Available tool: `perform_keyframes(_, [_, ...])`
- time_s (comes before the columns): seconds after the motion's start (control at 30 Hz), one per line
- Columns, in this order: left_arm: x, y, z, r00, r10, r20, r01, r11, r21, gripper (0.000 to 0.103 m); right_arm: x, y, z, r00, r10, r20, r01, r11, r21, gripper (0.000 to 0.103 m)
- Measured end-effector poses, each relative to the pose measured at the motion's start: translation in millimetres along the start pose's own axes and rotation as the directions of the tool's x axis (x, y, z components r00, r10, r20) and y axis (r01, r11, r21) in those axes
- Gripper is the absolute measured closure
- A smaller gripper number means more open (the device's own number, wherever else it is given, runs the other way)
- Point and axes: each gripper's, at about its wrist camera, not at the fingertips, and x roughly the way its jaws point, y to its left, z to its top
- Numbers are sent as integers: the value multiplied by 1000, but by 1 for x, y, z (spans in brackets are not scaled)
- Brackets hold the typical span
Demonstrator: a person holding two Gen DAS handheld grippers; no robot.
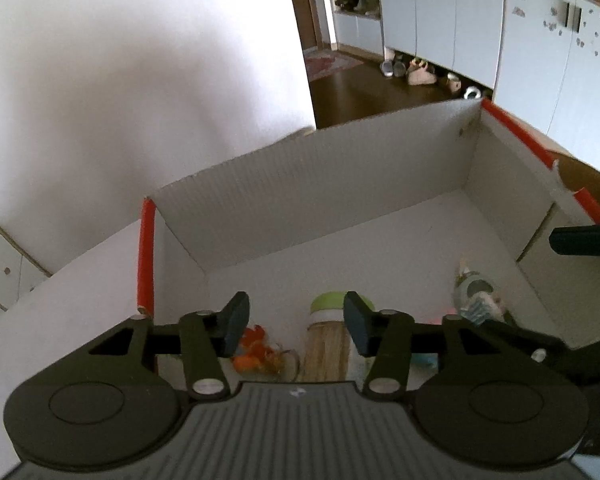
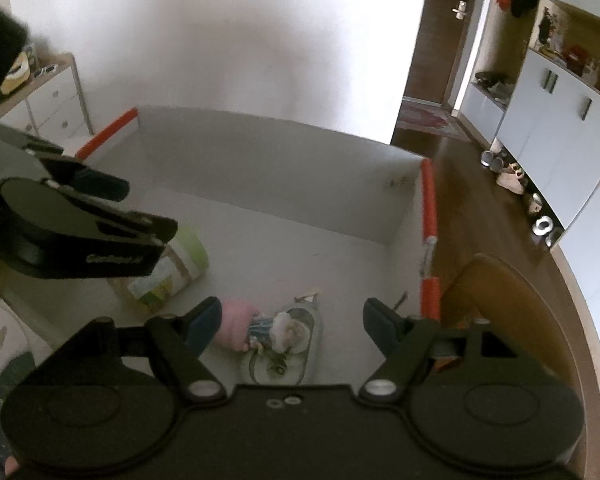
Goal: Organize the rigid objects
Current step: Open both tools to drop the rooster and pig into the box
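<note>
A white cardboard box (image 1: 320,184) with red edge strips lies open below both grippers. On its floor lies a clear jar with a green lid (image 1: 327,303), holding pale sticks, with a small orange item (image 1: 252,350) beside it. My left gripper (image 1: 296,326) hovers open over the jar, its pads not pressing on it. A doll in a clear pack (image 2: 290,332) and a pink item (image 2: 236,326) lie under my right gripper (image 2: 292,326), which is open and holds nothing. The right wrist view also shows the left gripper (image 2: 112,208) above the jar (image 2: 190,250) and the box wall (image 2: 280,168).
A brown wooden surface (image 2: 500,288) adjoins the box on the right. Behind it are wooden floor, white cabinets (image 1: 440,20) and several shoes (image 1: 420,74). A white drawer unit (image 2: 56,96) stands at the left, against a white wall behind the box.
</note>
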Motion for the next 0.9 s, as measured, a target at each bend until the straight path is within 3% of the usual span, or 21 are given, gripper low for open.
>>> perform_keyframes(0.43, [-50, -7, -4, 996, -15, 90, 16, 1000, -7, 51, -59, -14, -16, 996, 17, 89, -23, 997, 68, 20])
perform_keyframes(0.9, [-112, -10, -34, 987, -46, 154, 48, 999, -9, 51, -126, -9, -38, 983, 40, 177, -57, 994, 89, 15])
